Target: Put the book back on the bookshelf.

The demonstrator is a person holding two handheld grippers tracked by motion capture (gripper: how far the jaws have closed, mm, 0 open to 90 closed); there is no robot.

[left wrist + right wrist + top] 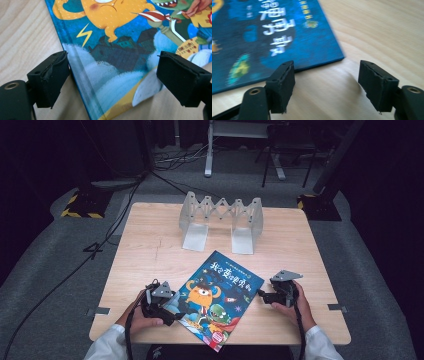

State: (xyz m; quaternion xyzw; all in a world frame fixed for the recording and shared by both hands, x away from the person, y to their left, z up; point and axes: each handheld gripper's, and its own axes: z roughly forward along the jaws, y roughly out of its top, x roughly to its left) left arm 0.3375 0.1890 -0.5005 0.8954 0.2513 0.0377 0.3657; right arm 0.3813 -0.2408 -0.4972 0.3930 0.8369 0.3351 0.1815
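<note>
A children's picture book (220, 295) with a blue cover and an orange cartoon monster lies flat and askew on the wooden table (150, 245), near its front edge. My left gripper (175, 314) is at the book's lower left side. In the left gripper view its jaws (112, 80) stand wide apart over the corner of the book (120, 50), with the spine edge just beside the left pad. My right gripper (262, 296) sits just off the book's right edge. Its jaws (327, 82) are open over bare wood, and the book's corner (274, 32) lies ahead to the left.
A grey accordion-style book rack (221, 220) with two upright ends stands at the back middle of the table. Bare wood lies to both sides of the book. Black cables trail over the grey floor (60, 270) to the left.
</note>
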